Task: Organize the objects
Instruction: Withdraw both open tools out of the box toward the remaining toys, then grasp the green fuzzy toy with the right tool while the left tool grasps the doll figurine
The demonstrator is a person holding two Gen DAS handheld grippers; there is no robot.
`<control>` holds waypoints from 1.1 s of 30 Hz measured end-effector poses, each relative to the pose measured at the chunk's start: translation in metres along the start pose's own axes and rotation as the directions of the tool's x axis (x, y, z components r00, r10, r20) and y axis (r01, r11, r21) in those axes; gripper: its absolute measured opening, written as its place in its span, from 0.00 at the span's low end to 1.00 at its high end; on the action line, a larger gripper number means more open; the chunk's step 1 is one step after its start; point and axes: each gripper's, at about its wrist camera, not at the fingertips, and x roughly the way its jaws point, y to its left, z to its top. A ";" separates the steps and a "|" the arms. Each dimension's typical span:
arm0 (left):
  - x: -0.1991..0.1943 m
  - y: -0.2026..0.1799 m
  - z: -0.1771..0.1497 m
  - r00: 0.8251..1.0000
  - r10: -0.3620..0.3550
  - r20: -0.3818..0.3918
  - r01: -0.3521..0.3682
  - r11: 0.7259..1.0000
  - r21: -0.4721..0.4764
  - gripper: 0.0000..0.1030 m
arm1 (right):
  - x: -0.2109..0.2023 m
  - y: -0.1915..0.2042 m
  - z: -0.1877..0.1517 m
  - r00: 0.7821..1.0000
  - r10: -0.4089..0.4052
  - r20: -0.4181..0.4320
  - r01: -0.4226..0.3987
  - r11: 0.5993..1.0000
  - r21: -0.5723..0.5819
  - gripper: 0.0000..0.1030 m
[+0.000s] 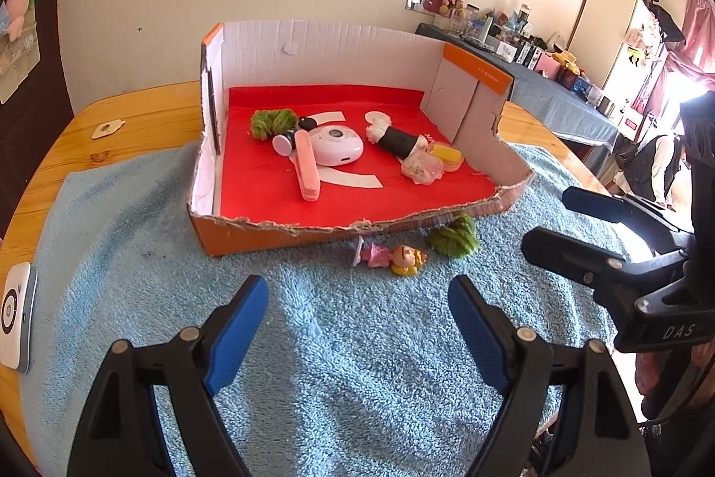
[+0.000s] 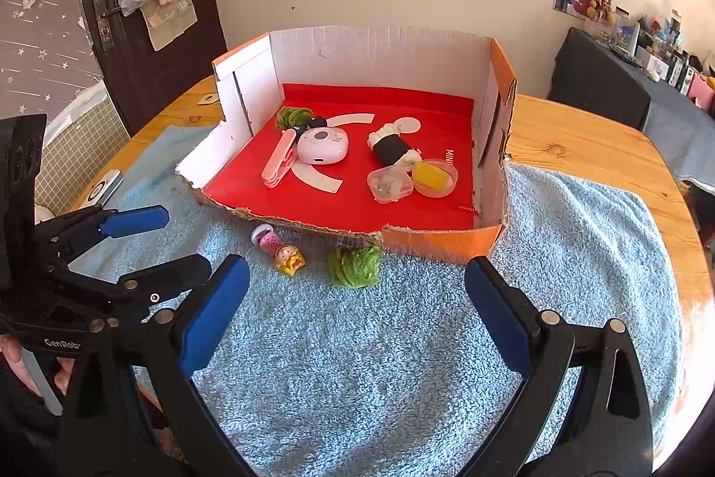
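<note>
Doll figurine (image 1: 393, 259) beyond left hand-held gripper (image 1: 357, 298)

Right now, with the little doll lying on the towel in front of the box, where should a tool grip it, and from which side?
Probably across the pink body of the doll, coming down from above. It lies flat on the blue towel, its big round head looks harder to pinch, and the box's front edge sits close behind.

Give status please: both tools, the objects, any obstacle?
Left tool open, empty. Right tool open, empty. Doll figure and green pompom lie on towel outside box. Path clear.
</note>
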 end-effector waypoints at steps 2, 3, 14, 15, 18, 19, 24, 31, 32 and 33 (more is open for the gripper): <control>0.004 -0.002 -0.001 1.000 -0.011 -0.018 0.011 1.000 0.004 0.63 | 0.000 -0.001 -0.002 1.000 -0.004 -0.002 0.004 1.000 0.005 0.88; 0.006 -0.002 -0.001 0.999 -0.019 -0.029 0.019 1.000 0.005 0.54 | 0.001 -0.001 -0.004 1.000 -0.004 -0.009 0.004 1.000 0.003 0.77; 0.025 -0.011 -0.004 0.996 -0.040 -0.084 0.042 0.999 0.023 0.29 | 0.028 -0.004 -0.014 0.995 0.024 -0.094 -0.023 1.000 0.019 0.39; 0.027 -0.011 -0.003 0.995 -0.040 -0.087 0.042 0.999 0.023 0.27 | 0.031 -0.004 -0.014 0.995 0.028 -0.099 -0.026 0.999 0.022 0.38; 0.032 -0.011 -0.002 0.995 -0.037 -0.094 0.039 0.999 0.024 0.27 | 0.038 -0.005 -0.014 0.993 0.036 -0.112 -0.033 0.999 0.025 0.36; 0.033 -0.011 -0.001 0.995 -0.034 -0.096 0.036 0.999 0.025 0.27 | 0.041 -0.005 -0.014 0.993 0.036 -0.116 -0.034 0.999 0.024 0.36; 0.038 -0.010 0.002 0.995 -0.024 -0.099 0.026 0.999 0.020 0.27 | 0.050 -0.005 -0.012 0.990 0.046 -0.131 -0.043 0.999 0.023 0.36; 0.045 -0.009 0.007 0.994 -0.018 -0.107 0.021 0.999 0.027 0.27 | 0.059 -0.008 -0.008 0.988 0.059 -0.144 -0.055 0.998 0.032 0.36; 0.045 -0.010 0.008 0.994 -0.020 -0.108 0.024 0.999 0.030 0.27 | 0.060 -0.008 -0.008 0.987 0.063 -0.147 -0.059 0.998 0.035 0.36; 0.046 -0.010 0.008 0.994 -0.022 -0.109 0.026 0.999 0.035 0.28 | 0.062 -0.009 -0.008 0.986 0.066 -0.150 -0.061 0.997 0.037 0.36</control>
